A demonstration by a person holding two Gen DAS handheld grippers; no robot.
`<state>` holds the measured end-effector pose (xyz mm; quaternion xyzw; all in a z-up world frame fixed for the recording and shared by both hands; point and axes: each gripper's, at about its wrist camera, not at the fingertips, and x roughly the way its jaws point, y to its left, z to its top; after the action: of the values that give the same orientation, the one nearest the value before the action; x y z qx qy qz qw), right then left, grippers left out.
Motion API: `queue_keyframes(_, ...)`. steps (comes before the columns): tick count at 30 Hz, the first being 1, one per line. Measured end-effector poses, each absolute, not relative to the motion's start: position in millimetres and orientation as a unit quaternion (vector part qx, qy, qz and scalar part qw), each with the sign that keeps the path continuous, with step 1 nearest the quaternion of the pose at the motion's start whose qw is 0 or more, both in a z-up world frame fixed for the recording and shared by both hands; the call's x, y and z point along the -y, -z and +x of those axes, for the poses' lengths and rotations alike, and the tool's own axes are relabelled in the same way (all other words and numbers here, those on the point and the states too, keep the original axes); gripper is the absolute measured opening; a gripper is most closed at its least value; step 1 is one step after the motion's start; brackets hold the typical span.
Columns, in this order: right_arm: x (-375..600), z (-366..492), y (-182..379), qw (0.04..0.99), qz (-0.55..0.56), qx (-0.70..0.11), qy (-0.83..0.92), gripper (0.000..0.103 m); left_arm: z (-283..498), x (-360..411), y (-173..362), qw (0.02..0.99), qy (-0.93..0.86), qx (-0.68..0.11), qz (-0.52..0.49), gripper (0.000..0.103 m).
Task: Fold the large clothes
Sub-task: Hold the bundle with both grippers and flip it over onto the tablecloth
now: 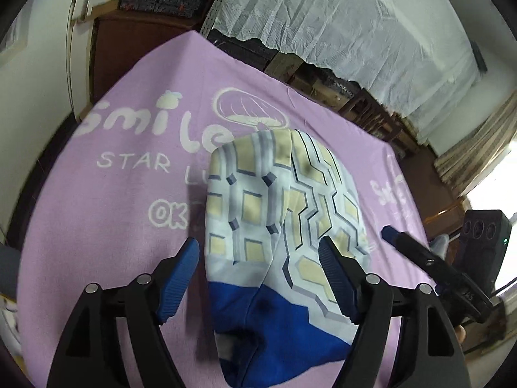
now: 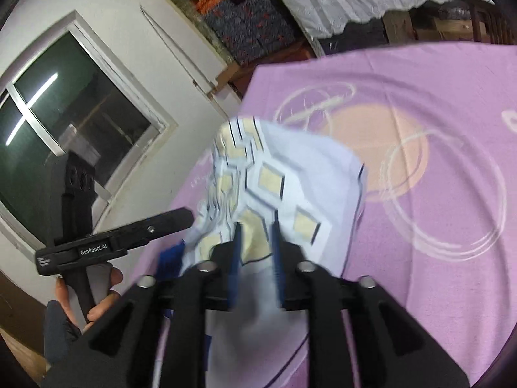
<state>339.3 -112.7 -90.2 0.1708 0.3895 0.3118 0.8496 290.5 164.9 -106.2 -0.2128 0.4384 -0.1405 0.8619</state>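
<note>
**Patterned garment on the lilac cloth**

Lilac cloth [image 1: 97,210] with white "Smile" lettering covers the worktop; white lace curtains [image 1: 323,16] hang at the far side. On it lies the patterned garment [image 1: 281,200], pale blue with cream shapes and a dark blue part at the near end. The left gripper [image 1: 258,258] has its jaws wide open on either side of the garment. The right gripper [image 2: 257,245] has its jaws nearly closed, pinching the garment's fabric.

Black left gripper [image 1: 258,252], blue ribbed pads [image 1: 181,278], silver screws
</note>
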Motion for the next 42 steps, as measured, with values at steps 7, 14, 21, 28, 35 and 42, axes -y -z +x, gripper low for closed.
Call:
queue_keyframes(7, 140, 337, 70, 0.842, 0.217, -0.376, -0.32, 0.082, 300, -162, 142, 0.818, 0.162, -0.499, -0.237, 0.077)
queue_keyframes(14, 135, 358, 113, 0.793, 0.238, -0.463, -0.316, 0.083, 306, -153, 156, 0.804, 0.191, -0.504, -0.251, 0.084)
queue_keyframes(21, 115, 359, 149, 0.755, 0.246, -0.508, -0.335, 0.084, 302, -146, 162, 0.787, 0.234, -0.499, -0.278, 0.084)
queue_keyframes(28, 114, 356, 154, 0.756, 0.257, -0.495, -0.343, 0.078, 298, -137, 163, 0.797, 0.231, -0.492, -0.261, 0.08)
queue_keyframes(35, 119, 357, 160, 0.758, 0.274, -0.488, -0.335, 0.064, 294, -130, 158, 0.81, 0.238, -0.477, -0.247, 0.063)
queue_keyframes(42, 121, 357, 156, 0.765, 0.278, -0.478, -0.331, 0.057, 292, -124, 147, 0.821, 0.248, -0.456, -0.239, 0.056)
